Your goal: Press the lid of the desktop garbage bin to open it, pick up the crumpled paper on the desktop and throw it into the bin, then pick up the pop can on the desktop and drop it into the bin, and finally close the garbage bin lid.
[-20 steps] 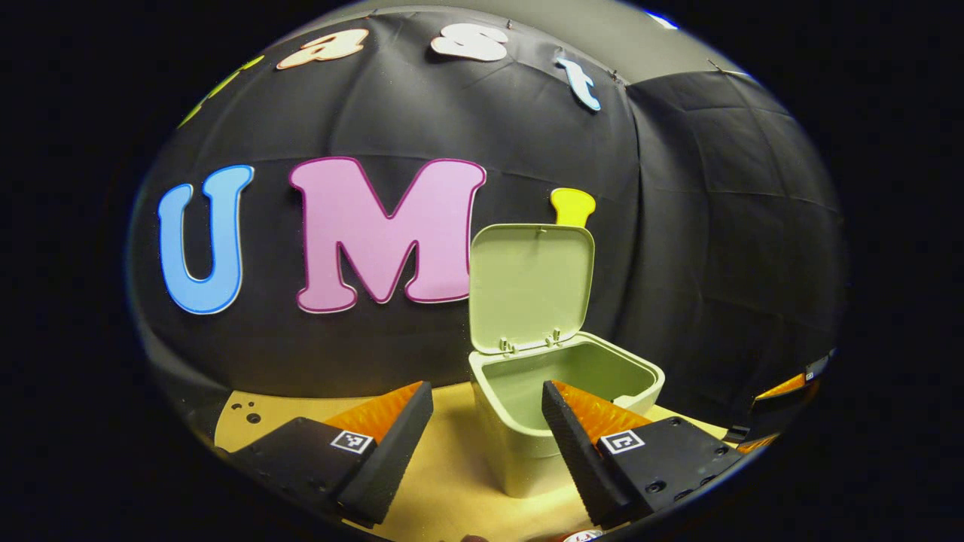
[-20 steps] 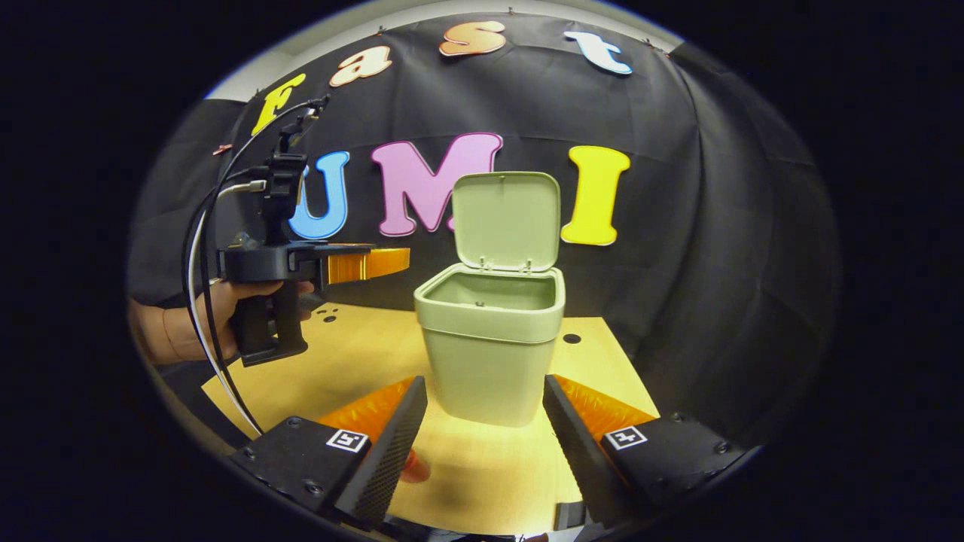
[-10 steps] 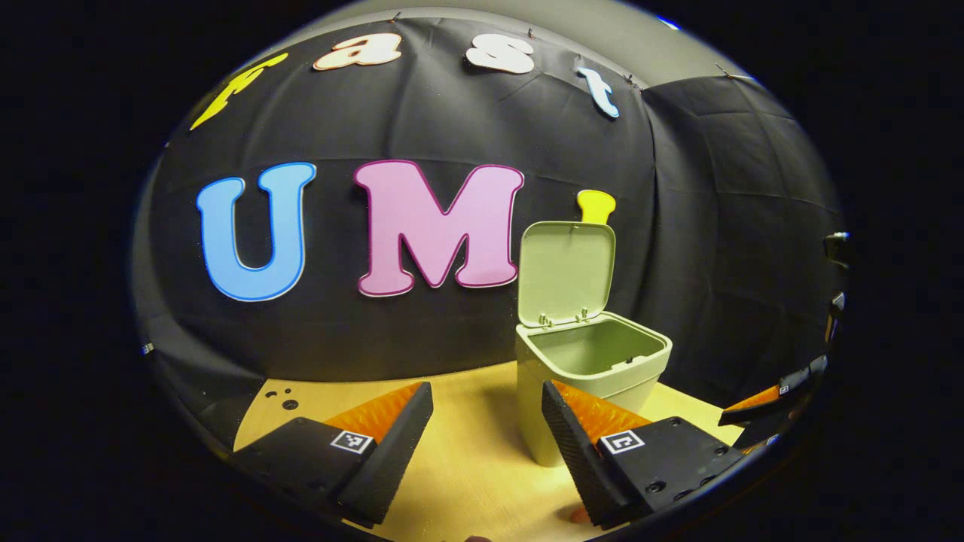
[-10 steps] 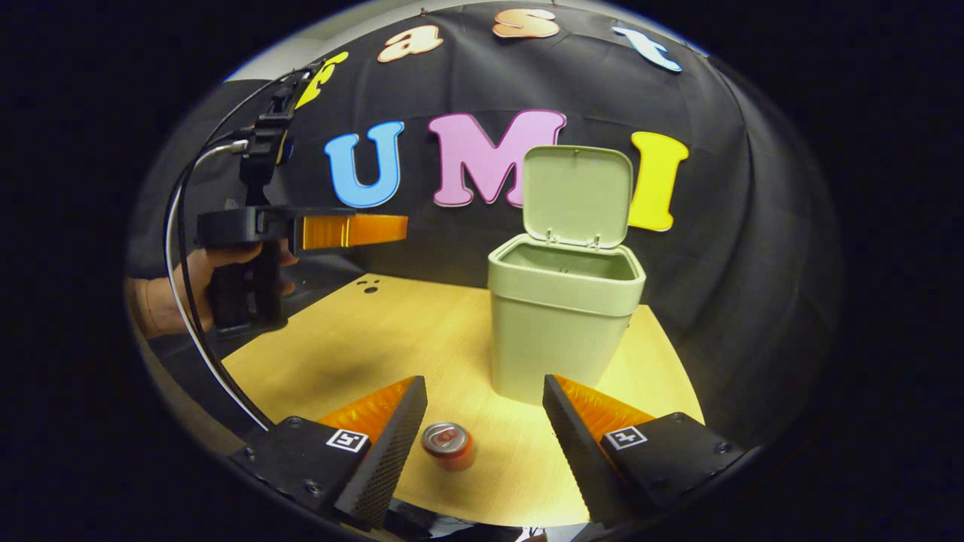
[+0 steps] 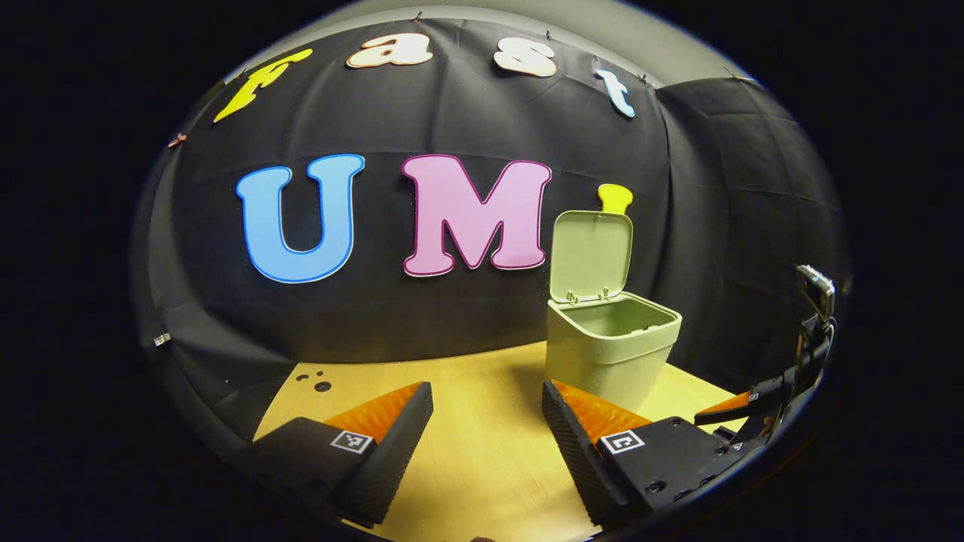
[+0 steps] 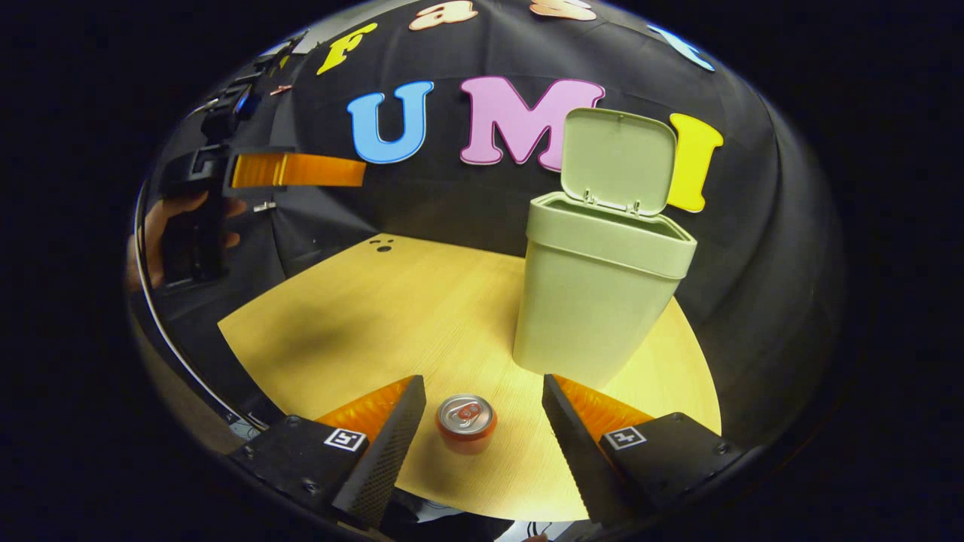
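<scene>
A pale green bin [image 6: 595, 301] stands on the wooden desktop [image 6: 392, 316] with its lid [image 6: 617, 159] swung upright. A pop can [image 6: 466, 423] stands upright near the front edge, below and between the spread fingers of my right gripper [image 6: 482, 433], which is open and not touching it. In the left gripper view the bin [image 5: 610, 350] sits ahead and to the right, lid [image 5: 591, 254] up. My left gripper [image 5: 486, 436] is open with nothing between its fingers. A hand holds it high at the far left in the right gripper view [image 6: 297, 170].
The booth's black cloth wall closes in the desktop behind and on both sides. Small dark holes [image 6: 382, 244] mark the desktop's far left corner. The right gripper [image 5: 761, 406] appears low at the right edge of the left gripper view.
My left gripper has drawn back and to the left, away from the bin. My right gripper has dropped and tilted down, so the can now lies between its fingers.
</scene>
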{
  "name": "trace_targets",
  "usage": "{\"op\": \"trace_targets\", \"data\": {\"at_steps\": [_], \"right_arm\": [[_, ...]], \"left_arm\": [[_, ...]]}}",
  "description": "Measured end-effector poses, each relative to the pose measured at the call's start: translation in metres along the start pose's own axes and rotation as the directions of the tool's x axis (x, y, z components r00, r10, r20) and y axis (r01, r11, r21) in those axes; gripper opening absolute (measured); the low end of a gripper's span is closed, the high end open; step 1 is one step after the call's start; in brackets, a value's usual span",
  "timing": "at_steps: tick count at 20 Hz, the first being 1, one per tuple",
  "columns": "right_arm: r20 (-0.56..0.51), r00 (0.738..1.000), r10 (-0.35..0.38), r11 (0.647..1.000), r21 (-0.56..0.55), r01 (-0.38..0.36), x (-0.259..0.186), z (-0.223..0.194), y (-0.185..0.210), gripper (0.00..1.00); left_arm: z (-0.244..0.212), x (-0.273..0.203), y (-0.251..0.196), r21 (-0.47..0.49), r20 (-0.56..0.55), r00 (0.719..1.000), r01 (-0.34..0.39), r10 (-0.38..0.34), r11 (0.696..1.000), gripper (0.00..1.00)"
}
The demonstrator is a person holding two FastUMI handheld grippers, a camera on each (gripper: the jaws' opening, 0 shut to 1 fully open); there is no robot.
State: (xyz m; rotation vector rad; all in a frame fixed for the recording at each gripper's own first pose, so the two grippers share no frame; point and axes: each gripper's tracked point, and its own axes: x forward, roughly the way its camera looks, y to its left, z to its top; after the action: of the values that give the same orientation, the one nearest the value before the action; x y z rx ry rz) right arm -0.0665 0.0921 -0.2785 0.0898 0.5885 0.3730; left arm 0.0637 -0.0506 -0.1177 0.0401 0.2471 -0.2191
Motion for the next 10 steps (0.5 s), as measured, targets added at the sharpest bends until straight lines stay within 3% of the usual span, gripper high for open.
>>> {"op": "trace_targets", "data": {"at_steps": [10], "right_arm": [[-0.154, 0.988, 0.008, 1.0, -0.011, -0.01, 0.041, -0.061, 0.012, 0.99]], "left_arm": [[-0.015, -0.014, 0.037, -0.021, -0.025, 0.999, -0.044, 0.044, 0.999, 0.94]]}}
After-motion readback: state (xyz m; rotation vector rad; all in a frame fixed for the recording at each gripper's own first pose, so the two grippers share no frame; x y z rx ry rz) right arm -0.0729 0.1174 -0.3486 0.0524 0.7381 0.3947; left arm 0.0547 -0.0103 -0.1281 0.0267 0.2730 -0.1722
